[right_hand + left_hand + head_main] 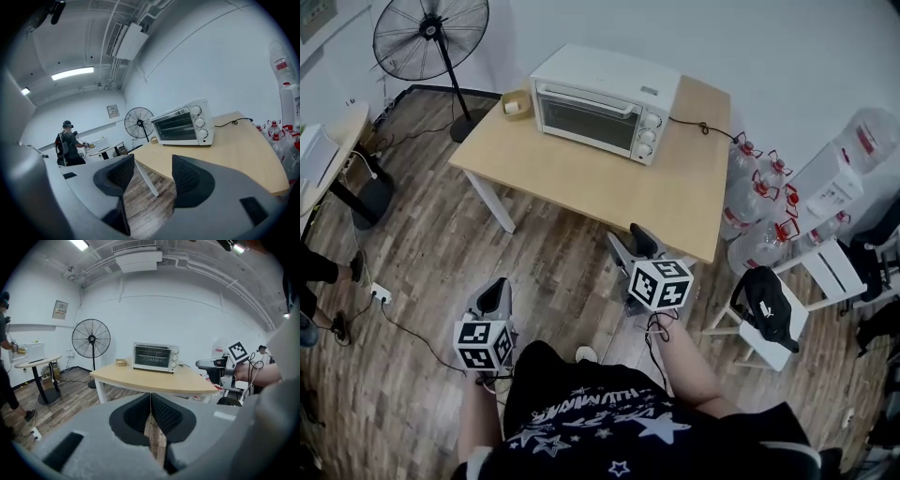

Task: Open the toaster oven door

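A white toaster oven [602,101] stands at the far side of a wooden table [609,183], its glass door shut and the handle along the door's top edge. It also shows in the left gripper view as the toaster oven [154,357] and in the right gripper view as the toaster oven [184,123]. Both grippers hang over the floor, short of the table's near edge. My left gripper [495,292] is shut and empty, the jaws touching at the left gripper [150,398]. My right gripper [628,244] is open with nothing between the jaws, as the right gripper [152,173] view shows.
A small box [517,103] sits on the table left of the oven, whose cord [703,127] trails right. A standing fan [431,37] is at the back left, several water bottles [759,197] and a white chair with a black bag [769,309] at right. A person [70,143] stands far left.
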Available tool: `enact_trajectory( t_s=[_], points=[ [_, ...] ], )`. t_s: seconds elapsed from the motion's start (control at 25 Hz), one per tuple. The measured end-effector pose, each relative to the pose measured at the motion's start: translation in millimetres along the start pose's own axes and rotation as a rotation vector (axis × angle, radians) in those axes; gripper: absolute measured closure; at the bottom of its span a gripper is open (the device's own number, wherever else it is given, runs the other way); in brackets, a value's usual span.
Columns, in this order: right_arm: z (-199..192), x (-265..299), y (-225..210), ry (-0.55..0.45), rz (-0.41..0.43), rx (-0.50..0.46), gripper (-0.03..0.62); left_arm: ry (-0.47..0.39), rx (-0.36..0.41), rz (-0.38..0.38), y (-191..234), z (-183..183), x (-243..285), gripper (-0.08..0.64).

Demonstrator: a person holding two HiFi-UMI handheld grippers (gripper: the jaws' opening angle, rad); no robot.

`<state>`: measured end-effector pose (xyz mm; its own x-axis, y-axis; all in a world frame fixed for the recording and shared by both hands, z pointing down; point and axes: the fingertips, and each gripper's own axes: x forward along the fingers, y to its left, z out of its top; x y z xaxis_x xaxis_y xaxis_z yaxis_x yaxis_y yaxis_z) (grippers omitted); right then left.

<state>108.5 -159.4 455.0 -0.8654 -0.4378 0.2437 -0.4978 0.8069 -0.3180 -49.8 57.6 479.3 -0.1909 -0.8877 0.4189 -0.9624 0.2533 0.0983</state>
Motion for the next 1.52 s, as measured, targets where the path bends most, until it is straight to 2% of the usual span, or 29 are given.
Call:
enact_trajectory(
  t_s=[0.32,0.52,1.0,1.24,1.52],
  points=[
    [18.8,31.7,-32.5,-0.028,-0.057,0.043,0.359,0.009,0.053,-0.062,14.0,30.7,61.1,0.538],
    [35.0,62.6,-55.2,-0.054,-0.136,0.057,0.359,0.013,0.077,-0.128,37.4,51.9,114.1,0.538],
    [80.6,152.1,-82.3,-0.089,-0.316,0.089,0.359,0.003,0.132,-0.302,99.1,133.8,246.0,0.538],
    [124.0,174.4,-92.4,-0.16,-0.396,0.113,0.365,-0.005,0.171,-0.364,118.8,177.1,291.1,0.538],
    [169.8,190.2,-110.8,-0.231,-0.497,0.13,0.401,-0.022,0.216,-0.45,126.0,215.6,335.4,0.538]
  ],
)
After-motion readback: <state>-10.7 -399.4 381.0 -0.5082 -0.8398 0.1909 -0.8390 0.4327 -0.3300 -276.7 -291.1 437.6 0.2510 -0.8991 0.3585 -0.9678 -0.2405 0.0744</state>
